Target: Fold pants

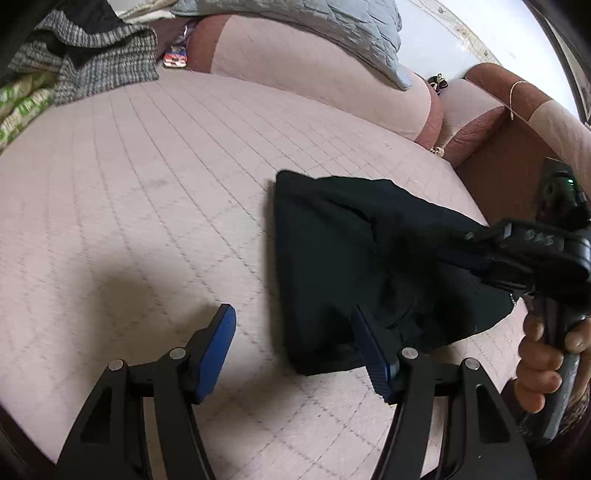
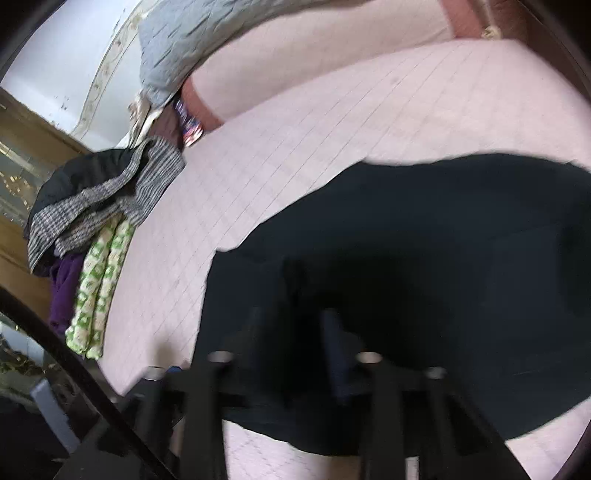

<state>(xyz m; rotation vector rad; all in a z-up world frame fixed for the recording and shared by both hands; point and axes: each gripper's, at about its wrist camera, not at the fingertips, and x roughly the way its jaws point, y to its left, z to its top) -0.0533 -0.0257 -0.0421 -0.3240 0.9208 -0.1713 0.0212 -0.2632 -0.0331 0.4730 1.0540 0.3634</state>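
Note:
The black pants (image 1: 332, 251) lie bunched on the pink quilted sofa seat (image 1: 147, 184). My left gripper (image 1: 295, 332) is open and empty, its blue pads (image 1: 218, 347) just above the seat, with the right pad at the pants' near edge. My right gripper (image 1: 480, 254) comes in from the right, shut on a fold of the pants and lifting it. In the blurred right wrist view the pants (image 2: 424, 240) fill the lower half and the right gripper (image 2: 295, 332) is buried in the dark cloth.
A pile of clothes, grey knit (image 1: 92, 55) and green patterned (image 1: 22, 107), sits at the seat's far left; it also shows in the right wrist view (image 2: 103, 206). A blue-grey quilt (image 1: 314, 29) drapes the backrest. The sofa arm (image 1: 491, 122) is at the right.

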